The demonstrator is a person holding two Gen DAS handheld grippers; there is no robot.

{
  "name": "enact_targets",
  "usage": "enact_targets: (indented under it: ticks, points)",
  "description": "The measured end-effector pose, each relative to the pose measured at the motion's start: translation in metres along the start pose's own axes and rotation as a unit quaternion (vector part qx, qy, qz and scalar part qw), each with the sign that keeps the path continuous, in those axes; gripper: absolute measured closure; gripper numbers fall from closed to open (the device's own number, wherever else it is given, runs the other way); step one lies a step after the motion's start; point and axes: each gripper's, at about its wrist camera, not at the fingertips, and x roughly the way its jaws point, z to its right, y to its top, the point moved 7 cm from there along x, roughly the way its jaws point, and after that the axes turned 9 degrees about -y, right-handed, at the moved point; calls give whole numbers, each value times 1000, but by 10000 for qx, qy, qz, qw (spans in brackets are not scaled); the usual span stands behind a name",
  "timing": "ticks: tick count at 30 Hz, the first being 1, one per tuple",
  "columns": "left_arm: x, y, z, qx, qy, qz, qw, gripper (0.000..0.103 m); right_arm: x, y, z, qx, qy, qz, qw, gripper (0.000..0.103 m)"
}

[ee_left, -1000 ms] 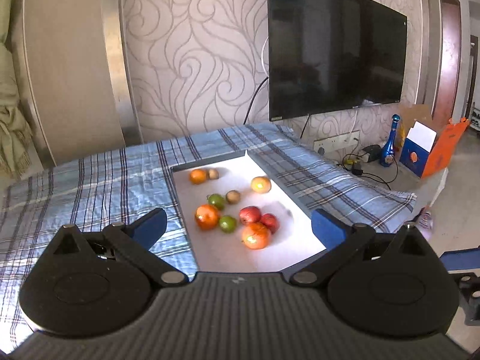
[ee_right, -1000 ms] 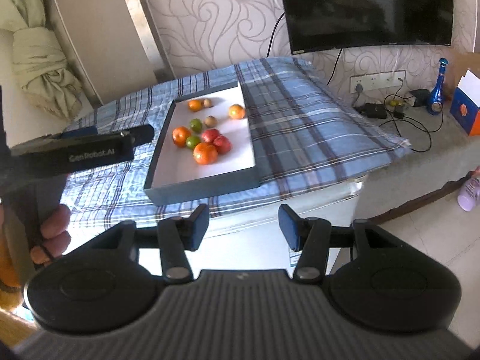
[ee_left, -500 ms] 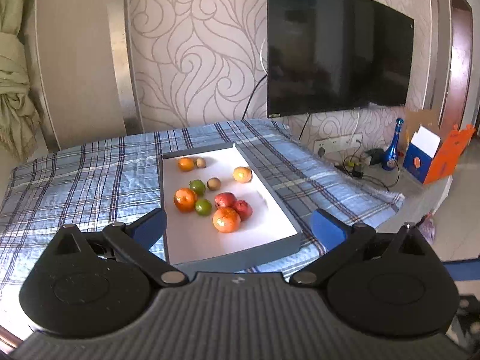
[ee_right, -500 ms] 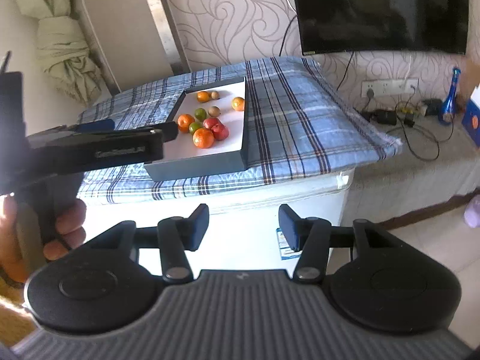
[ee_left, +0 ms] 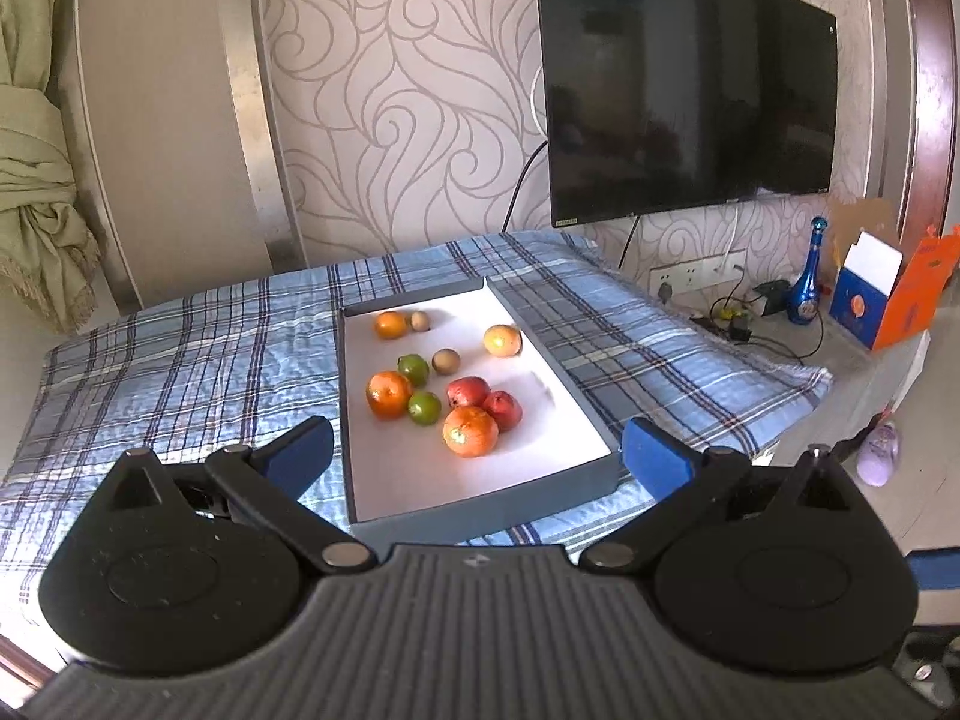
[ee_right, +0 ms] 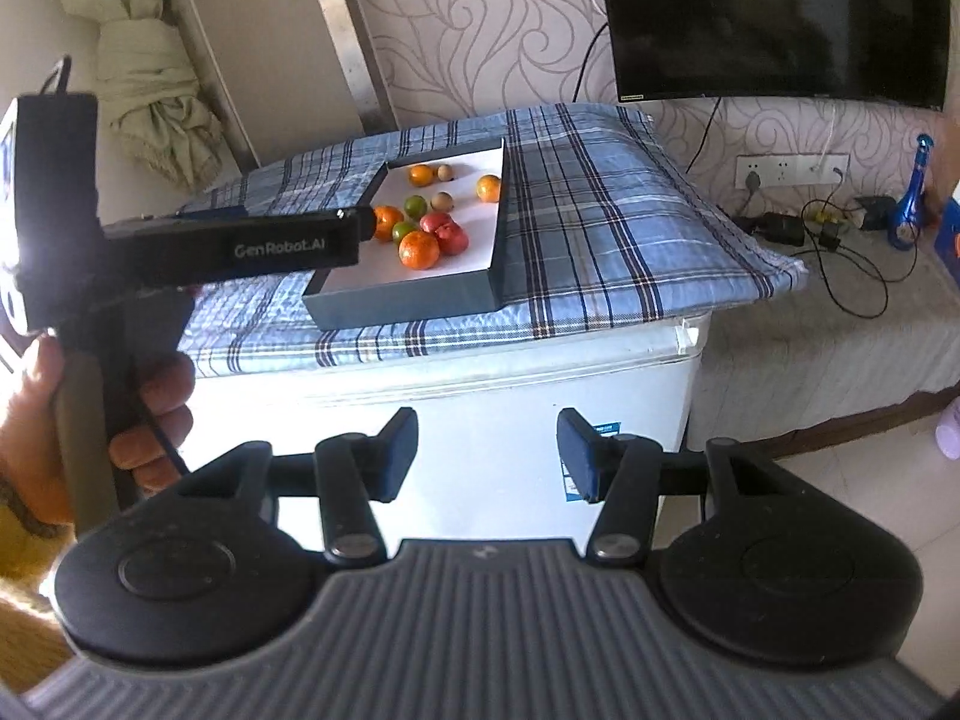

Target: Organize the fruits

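Left gripper (ee_left: 477,459) spread wide before fruit tray (ee_left: 480,516) — empty, right gripper (ee_right: 487,455) parted, empty — well back

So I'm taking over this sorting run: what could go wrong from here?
The nearest orange touches a red fruit, so the open left tongs may knock neighbours rolling. The tray sits close to the cloth's front edge; a push could slide it off.
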Motion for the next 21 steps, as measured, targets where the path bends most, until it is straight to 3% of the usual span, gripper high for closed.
enact_targets:
  ticks: [21]
  points:
    - [4, -2, 12, -188, -286, 4, 9994, 1, -3, 0, -2, -163, -150, -5, 9998, 49]
